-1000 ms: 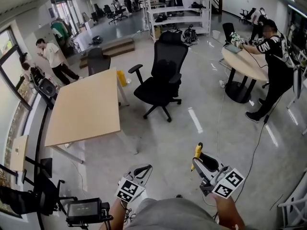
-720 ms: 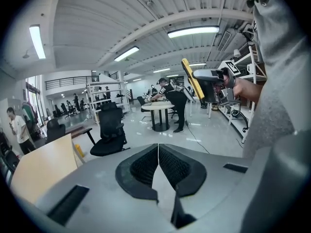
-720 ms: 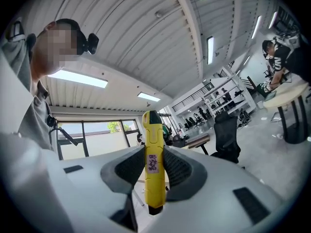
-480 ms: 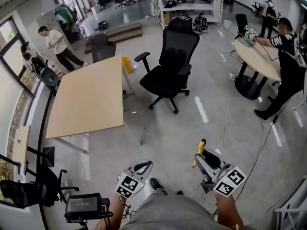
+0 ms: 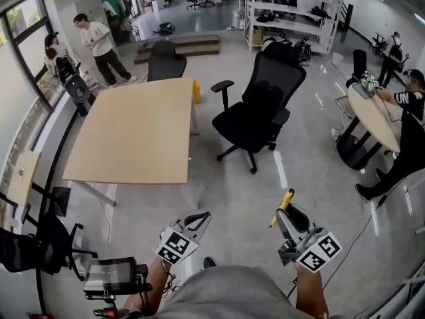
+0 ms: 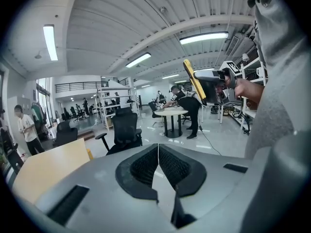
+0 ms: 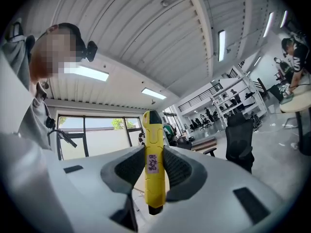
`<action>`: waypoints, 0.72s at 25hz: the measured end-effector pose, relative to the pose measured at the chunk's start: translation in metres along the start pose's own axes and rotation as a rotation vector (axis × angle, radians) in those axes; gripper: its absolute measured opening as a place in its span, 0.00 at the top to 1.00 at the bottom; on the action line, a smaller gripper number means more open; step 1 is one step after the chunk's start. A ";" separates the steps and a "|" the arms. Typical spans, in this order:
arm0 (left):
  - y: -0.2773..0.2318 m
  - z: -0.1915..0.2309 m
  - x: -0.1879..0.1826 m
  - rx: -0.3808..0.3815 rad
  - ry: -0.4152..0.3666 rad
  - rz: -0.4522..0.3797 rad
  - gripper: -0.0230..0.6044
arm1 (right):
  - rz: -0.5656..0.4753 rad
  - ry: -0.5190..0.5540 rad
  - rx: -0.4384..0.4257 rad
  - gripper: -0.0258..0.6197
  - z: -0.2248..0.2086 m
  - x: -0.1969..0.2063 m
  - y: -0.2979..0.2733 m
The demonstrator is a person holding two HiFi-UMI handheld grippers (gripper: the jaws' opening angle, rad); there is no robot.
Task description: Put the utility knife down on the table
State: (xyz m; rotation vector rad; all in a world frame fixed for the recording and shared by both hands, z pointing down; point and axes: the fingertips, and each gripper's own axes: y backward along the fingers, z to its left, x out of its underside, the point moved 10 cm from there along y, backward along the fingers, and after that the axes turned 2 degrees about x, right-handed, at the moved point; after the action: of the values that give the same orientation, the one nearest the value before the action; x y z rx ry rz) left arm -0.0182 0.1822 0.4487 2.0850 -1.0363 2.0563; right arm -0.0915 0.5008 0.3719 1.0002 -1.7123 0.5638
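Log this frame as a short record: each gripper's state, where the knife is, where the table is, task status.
left gripper: fingers closed together, nothing between them
right gripper: fingers clamped on the knife
knife: yellow utility knife with a white label, its tip poking out past the fingers
table: light wooden rectangular table, ahead and to the left, apart from both grippers
beside table: black office chair
task status: knife not yet set down

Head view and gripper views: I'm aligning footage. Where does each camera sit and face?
Head view: on the head, looking down at the table; left claw, right claw, torso show.
Left gripper view: on the shut, empty left claw, facing across the room; shirt at right.
Right gripper view: on the right claw, tilted toward the ceiling; shoulder at left.
Shared: the utility knife in the right claw.
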 end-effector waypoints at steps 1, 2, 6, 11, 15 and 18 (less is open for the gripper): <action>0.003 0.010 0.002 -0.006 -0.007 -0.001 0.95 | -0.006 -0.001 -0.002 0.78 0.002 0.002 -0.009; 0.004 0.019 0.004 -0.012 -0.010 0.000 0.95 | -0.007 -0.002 -0.008 0.78 0.004 0.002 -0.017; 0.000 0.042 -0.005 -0.032 0.019 -0.010 0.95 | 0.038 0.000 -0.035 0.78 -0.005 -0.014 -0.045; -0.034 0.059 -0.009 -0.057 0.035 0.024 0.95 | 0.058 -0.027 -0.066 0.78 -0.053 -0.020 -0.074; -0.072 0.096 -0.020 -0.113 0.048 0.056 0.95 | 0.080 -0.060 -0.158 0.78 -0.109 -0.020 -0.131; -0.097 0.118 -0.031 -0.169 0.069 0.064 0.95 | 0.092 -0.064 -0.222 0.78 -0.150 -0.031 -0.169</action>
State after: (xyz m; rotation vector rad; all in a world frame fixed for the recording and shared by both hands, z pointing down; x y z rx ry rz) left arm 0.1338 0.2160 0.4473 1.9109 -1.2331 1.9754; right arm 0.1339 0.5341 0.3816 0.7927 -1.8400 0.3932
